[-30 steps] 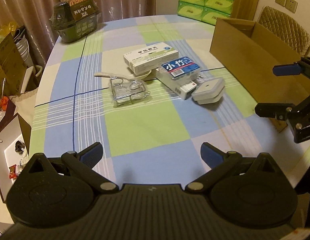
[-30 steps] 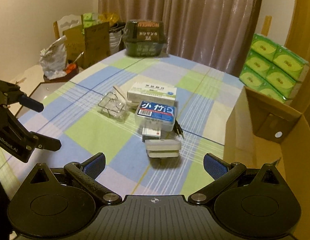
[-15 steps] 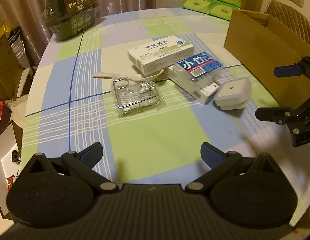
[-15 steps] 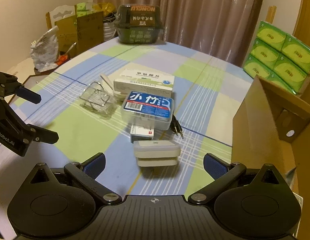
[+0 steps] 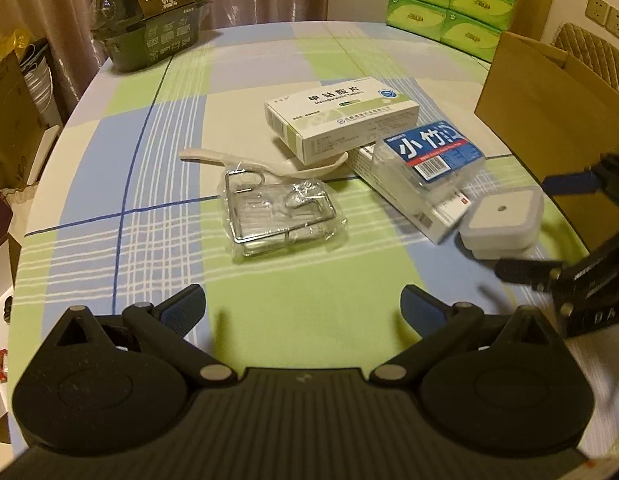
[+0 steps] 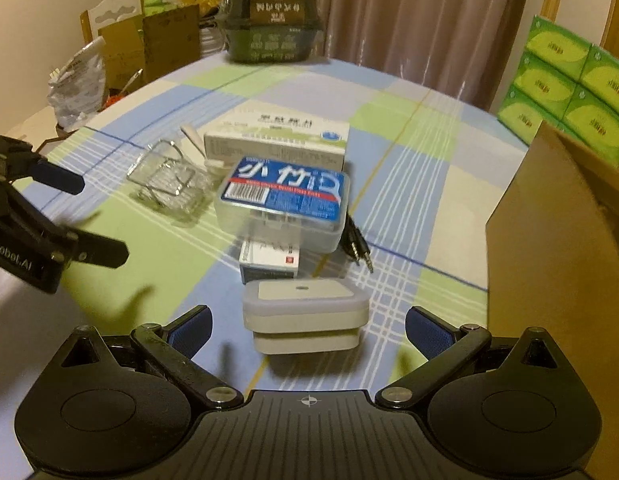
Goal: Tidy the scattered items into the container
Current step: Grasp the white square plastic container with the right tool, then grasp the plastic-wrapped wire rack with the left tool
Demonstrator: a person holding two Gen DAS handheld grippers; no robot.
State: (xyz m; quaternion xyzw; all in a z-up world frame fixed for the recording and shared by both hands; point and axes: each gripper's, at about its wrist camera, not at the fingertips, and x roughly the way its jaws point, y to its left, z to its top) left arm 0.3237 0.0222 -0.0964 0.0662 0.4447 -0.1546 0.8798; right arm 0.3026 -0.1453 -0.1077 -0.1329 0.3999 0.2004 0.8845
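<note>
Both my claws are spread wide and hold nothing. Left claw (image 5: 303,306) hangs over bare checked cloth on the table (image 5: 157,92), short of the pile. Right claw (image 6: 307,330) sits low, its blue pads flanking the white square case (image 6: 305,316) without touching it.

Landmark: the clear box with the blue label (image 6: 283,204), middle of the pile.
- White square case: just beside the blue-label box on my near side, seen from the right wrist camera; in the left view (image 5: 503,220) it lies between that box and the right claw's fingers.
- A small flat carton (image 6: 269,258) lies under the blue-label box, one end poking out.
- White medicine carton (image 5: 341,118): behind the blue-label box, propped on the bowl of a white spoon (image 5: 245,162).
- Bagged wire rack (image 5: 277,210): left of the blue-label box, touching the spoon.
- Black cable with jack plugs (image 6: 355,246): at the box's right edge; I think part runs underneath, view too blurred to be sure.
- Cardboard container (image 6: 557,240): right of the box, standing open, well apart from the pile.
</note>
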